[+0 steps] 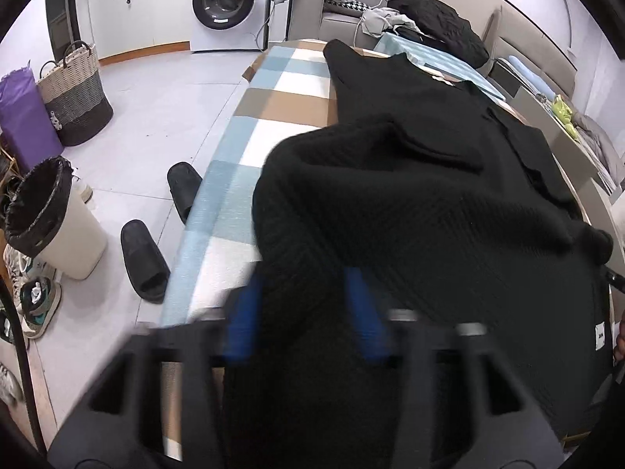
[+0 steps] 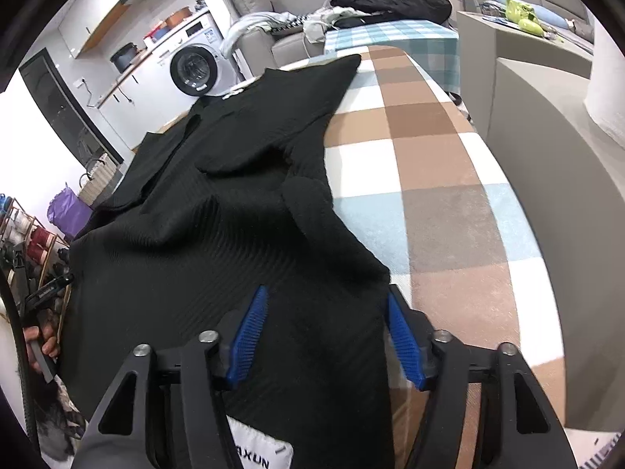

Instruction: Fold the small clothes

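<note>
A black ribbed garment lies along the checked table cover, its near part bunched and folded over. My left gripper is open, its blue pads wide apart with cloth lying over and between them; the view is blurred. In the right wrist view the same garment lies spread on the cover. My right gripper is open over the garment's near hem, its blue pads on either side of the cloth. A white label shows at the hem.
On the floor to the left are two black slippers, a lined bin, a woven basket and a purple bag. A washing machine stands at the back. A sofa with piled clothes is beyond the table.
</note>
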`<state>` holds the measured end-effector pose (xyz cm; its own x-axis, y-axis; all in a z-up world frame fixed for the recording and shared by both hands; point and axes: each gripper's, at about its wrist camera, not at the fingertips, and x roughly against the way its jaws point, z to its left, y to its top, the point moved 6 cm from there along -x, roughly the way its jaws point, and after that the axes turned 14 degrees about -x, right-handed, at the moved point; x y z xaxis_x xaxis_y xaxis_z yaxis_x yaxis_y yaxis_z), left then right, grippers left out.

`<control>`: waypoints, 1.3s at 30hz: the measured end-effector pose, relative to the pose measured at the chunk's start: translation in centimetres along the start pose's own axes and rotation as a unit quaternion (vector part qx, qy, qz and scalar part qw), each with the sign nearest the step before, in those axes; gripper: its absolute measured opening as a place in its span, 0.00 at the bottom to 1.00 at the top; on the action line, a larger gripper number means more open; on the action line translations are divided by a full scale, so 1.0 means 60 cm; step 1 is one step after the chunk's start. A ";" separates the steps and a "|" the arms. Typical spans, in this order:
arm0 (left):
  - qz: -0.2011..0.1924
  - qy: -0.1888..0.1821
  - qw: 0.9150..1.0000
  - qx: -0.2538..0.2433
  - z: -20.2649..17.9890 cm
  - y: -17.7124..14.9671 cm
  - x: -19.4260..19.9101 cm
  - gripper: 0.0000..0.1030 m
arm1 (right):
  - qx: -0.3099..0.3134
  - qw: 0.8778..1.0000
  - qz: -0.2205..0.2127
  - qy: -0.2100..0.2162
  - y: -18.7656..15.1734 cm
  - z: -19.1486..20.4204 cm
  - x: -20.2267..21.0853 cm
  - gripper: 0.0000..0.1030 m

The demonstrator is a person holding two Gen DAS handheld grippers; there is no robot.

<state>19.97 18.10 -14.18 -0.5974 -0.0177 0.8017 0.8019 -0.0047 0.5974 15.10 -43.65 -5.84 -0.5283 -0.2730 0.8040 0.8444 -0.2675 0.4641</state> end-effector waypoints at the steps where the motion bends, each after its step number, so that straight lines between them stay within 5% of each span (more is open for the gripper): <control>1: -0.008 -0.003 1.000 -0.001 -0.004 0.004 0.002 0.04 | 0.009 1.000 -0.007 0.001 0.004 0.003 -0.003 0.34; 3: -0.030 -0.003 1.000 0.001 -0.008 0.012 0.018 0.04 | 0.011 1.000 -0.013 0.010 0.011 0.006 -0.003 0.10; 9: -0.088 -0.022 0.996 0.016 -0.012 0.020 0.098 0.04 | -0.036 0.993 -0.085 0.067 0.038 -0.011 0.071 0.05; 23: -0.130 -0.061 0.990 0.010 -0.050 -0.029 0.240 0.04 | -0.045 0.983 -0.119 0.134 0.013 -0.042 0.191 0.05; 30: -0.132 -0.055 0.989 0.020 -0.029 0.043 0.208 0.04 | -0.070 0.979 -0.149 0.123 0.094 -0.004 0.162 0.05; 39: -0.072 -0.045 0.996 0.037 0.001 0.150 0.037 0.04 | -0.113 0.983 -0.134 0.046 0.192 0.010 0.041 0.05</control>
<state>25.82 18.06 -7.02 -0.7069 0.0667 0.7041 0.7073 0.0734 0.7031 23.58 -46.81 1.69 -0.7434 -0.2451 0.6223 0.6384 -0.5376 0.5509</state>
